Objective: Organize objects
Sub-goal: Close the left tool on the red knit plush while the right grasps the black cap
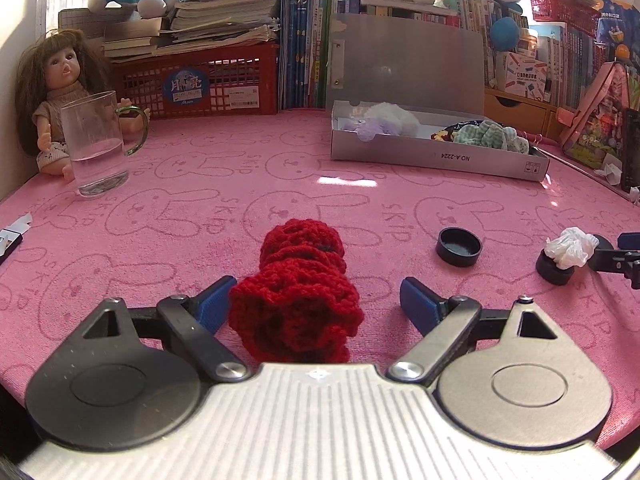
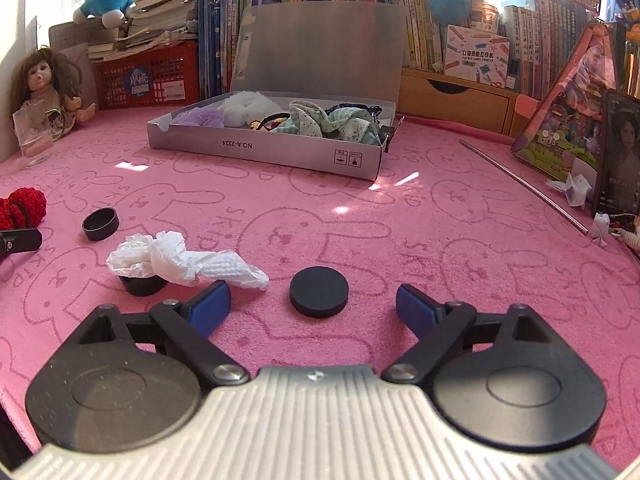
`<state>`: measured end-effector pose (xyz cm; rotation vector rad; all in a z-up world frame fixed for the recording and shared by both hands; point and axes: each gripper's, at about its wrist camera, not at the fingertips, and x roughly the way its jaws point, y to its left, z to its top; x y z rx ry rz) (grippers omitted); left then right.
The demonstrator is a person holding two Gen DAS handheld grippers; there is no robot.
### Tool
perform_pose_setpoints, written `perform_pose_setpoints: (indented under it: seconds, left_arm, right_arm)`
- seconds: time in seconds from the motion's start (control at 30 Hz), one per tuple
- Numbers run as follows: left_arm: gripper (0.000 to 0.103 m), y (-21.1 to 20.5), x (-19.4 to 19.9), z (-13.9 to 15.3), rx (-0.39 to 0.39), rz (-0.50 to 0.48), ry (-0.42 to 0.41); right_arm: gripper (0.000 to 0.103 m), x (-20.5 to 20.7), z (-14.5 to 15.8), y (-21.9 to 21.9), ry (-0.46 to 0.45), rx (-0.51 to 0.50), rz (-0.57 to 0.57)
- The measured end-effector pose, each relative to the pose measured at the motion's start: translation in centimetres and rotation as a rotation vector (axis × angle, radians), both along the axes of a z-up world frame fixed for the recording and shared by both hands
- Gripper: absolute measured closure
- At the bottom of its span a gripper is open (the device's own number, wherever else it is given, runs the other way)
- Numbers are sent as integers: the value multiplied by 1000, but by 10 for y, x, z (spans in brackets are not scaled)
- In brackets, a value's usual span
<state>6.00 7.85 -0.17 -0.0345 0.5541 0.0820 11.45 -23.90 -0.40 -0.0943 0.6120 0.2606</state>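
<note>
A red crocheted piece lies on the pink cloth between the open fingers of my left gripper; the left pad touches or nearly touches it. It also shows at the left edge of the right wrist view. My right gripper is open around a flat black cap without touching it. A crumpled white tissue lies over a small black cap just left of it. An upturned black lid lies further left. The open grey box holds soft fabric items.
A glass mug of water and a doll stand at the far left. A red basket, books and plush toys line the back. A metal rod, a phone and paper bits lie at the right.
</note>
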Motion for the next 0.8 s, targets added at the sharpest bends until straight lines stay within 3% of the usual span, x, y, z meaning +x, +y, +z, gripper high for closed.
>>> perform_pose_setpoints:
  seconds: [0.57, 0.8]
  left_arm:
    - [14, -8, -2, 4, -1, -45, -18]
    - [24, -6, 0, 5, -16, -31, -1]
  right_arm:
    - [22, -4, 0, 2, -17, 5, 21]
    - [27, -5, -1, 1, -21, 11, 25]
